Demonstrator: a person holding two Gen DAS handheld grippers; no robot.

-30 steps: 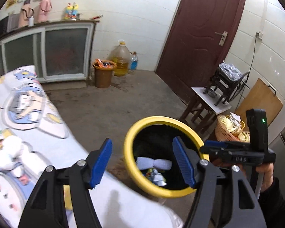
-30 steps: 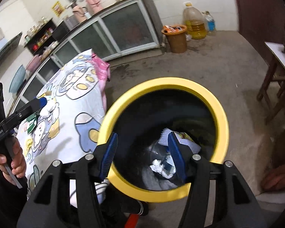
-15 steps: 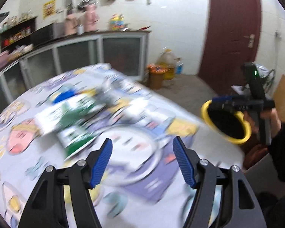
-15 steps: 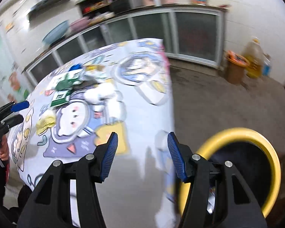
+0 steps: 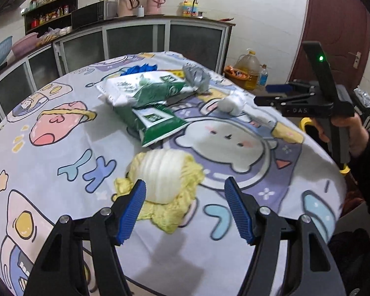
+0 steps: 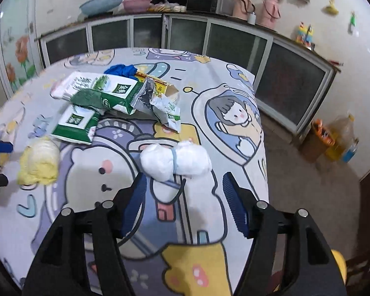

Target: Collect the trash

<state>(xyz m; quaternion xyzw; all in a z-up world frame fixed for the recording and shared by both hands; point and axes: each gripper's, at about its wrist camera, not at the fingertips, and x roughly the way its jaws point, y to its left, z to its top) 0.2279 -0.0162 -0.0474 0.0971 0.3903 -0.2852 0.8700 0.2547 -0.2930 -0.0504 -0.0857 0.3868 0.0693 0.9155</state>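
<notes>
My cartoon-print tablecloth (image 5: 61,148) fronts glass-doored cabinets (image 6: 234,42). My left gripper (image 5: 185,207) gapes empty by the cabbage leaf (image 5: 165,172); my right gripper (image 6: 182,202), just widening, holds nothing near the white bundle (image 6: 175,162). Only the left view shows the door (image 5: 338,24).

Bare tablecloth (image 6: 234,79) right of the white wad (image 6: 175,160); green packets (image 6: 93,98) crowding the far left.

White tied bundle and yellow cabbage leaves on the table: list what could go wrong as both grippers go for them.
1. The loose pale yellow cabbage leaves may split apart, so the open left gripper lifts only part.
2. The white tied bundle lies near the cartoon tablecloth edge; a nudge from the open right gripper could push it off.
</notes>
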